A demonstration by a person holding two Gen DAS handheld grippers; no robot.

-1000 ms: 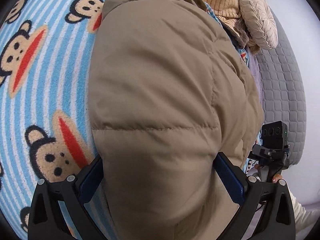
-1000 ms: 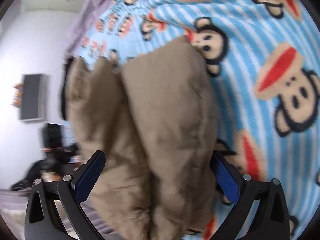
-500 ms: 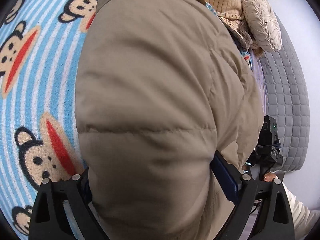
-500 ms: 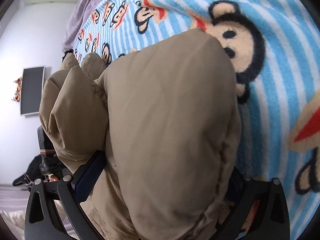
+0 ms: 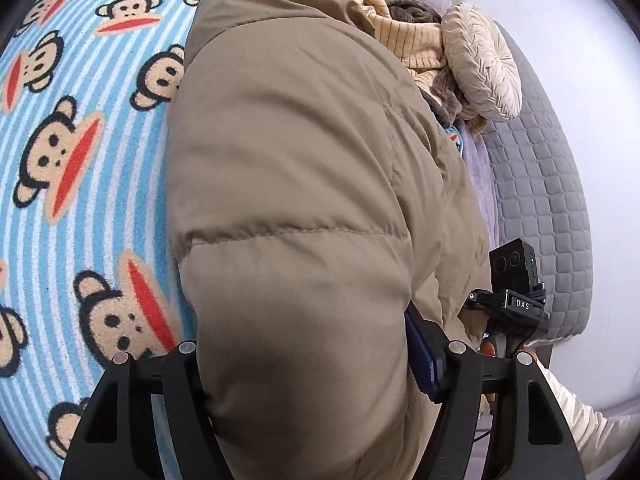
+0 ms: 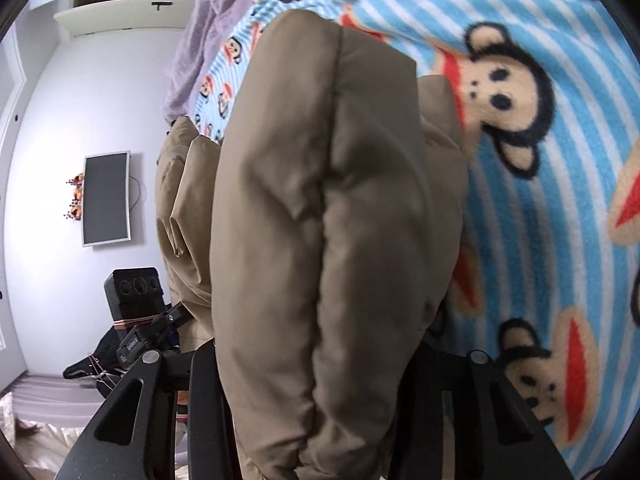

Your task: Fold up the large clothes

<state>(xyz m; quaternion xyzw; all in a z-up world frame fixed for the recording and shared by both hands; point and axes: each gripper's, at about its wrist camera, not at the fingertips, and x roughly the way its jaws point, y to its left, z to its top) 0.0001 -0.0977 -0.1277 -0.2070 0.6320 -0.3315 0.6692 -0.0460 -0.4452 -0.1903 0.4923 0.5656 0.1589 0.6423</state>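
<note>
A tan puffer jacket (image 5: 288,168) lies bunched on a blue striped monkey-print blanket (image 5: 80,128). My left gripper (image 5: 304,344) has a thick quilted fold of it between its jaws, which are closing; the blue pad (image 5: 420,356) on the right presses into the fabric and the other pad is hidden under it. In the right wrist view the jacket (image 6: 332,208) is pinched into upright creases, and my right gripper (image 6: 316,352) is closing tightly on that bundle. Each view shows the other gripper's black camera at the jacket's edge.
A cream pleated round cushion (image 5: 480,64) and a yellow striped garment (image 5: 404,32) lie at the far end of the bed. A grey quilted bed edge (image 5: 536,200) runs along the right. A dark wall screen (image 6: 106,198) hangs on the white wall beyond.
Both pairs of jaws have narrowed onto the jacket, the right one most. The left view has lifted a little with its fold. The right gripper moved in and the jacket bunched up between its fingers.
</note>
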